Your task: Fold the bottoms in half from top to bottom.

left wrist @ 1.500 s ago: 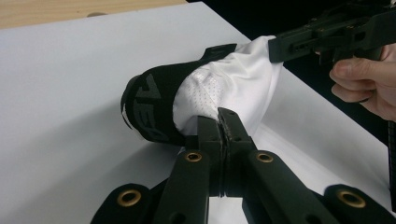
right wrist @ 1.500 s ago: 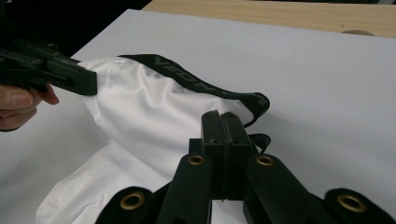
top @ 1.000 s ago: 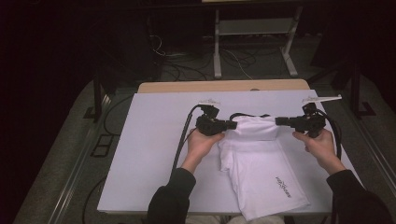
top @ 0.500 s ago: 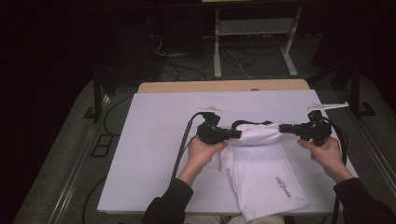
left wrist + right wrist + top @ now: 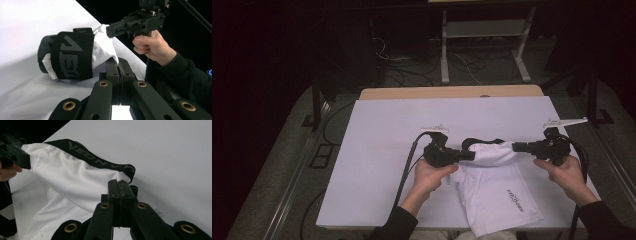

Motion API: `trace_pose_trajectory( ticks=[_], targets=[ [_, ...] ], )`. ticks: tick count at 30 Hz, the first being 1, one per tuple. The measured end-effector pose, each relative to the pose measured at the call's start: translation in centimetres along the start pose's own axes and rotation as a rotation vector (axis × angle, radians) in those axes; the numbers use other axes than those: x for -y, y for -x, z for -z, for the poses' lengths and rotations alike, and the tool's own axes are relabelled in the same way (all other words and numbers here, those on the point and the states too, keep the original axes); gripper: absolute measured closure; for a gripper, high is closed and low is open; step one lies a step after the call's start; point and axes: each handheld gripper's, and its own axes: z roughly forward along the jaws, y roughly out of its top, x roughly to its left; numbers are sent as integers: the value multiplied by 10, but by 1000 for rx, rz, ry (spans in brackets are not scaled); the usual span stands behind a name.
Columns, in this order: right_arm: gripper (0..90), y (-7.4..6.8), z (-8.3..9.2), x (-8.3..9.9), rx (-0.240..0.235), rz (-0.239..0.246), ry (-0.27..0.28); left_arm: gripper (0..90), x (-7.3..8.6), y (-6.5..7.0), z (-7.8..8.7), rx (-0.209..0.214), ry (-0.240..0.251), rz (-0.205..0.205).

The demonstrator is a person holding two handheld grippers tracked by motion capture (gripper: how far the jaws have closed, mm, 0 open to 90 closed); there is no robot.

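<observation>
A pair of white shorts (image 5: 499,192) with a black lettered waistband (image 5: 479,143) lies on the white table (image 5: 382,145), its legs trailing toward the near edge. My left gripper (image 5: 473,155) is shut on the left end of the waist fabric (image 5: 106,53). My right gripper (image 5: 515,147) is shut on the right end, where the waistband (image 5: 100,160) curls beside its jaws. The waist hangs stretched between the two grippers, slightly raised off the table. In the left gripper view, the other hand (image 5: 153,47) and its gripper (image 5: 135,23) pinch the far corner.
The table's wooden far edge (image 5: 452,92) borders a dark floor with cables (image 5: 462,62) and a metal stand (image 5: 484,30). Bare white tabletop spreads to the left and behind the shorts. Black cables (image 5: 404,167) trail from both grippers along the hands.
Both grippers have moved toward the right and slightly nearer with the waist held between them. The shorts' upper part has shifted with them; the legs stay on the table.
</observation>
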Motion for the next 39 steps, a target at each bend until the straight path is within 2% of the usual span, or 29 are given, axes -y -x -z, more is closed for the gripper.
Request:
trace_pose_trajectory(
  ticks=[3,10,13,21,30,39],
  targets=[
    [886,-1,1,4,0,1,-11,881,9,1,-4,23,4,23],
    [886,2,0,14,5,-2,-38,881,26,5,-15,71,-13,41],
    [886,2,1,18,6,-1,-51,881,31,6,-19,77,-24,45],
    [886,0,4,26,-6,-5,-66,880,35,8,-21,69,-44,37],
    [886,-2,5,35,-19,-4,-92,880,49,8,-22,67,-66,44],
    [885,-6,3,42,-41,-3,-137,879,58,8,-24,27,-134,18]
  ],
)
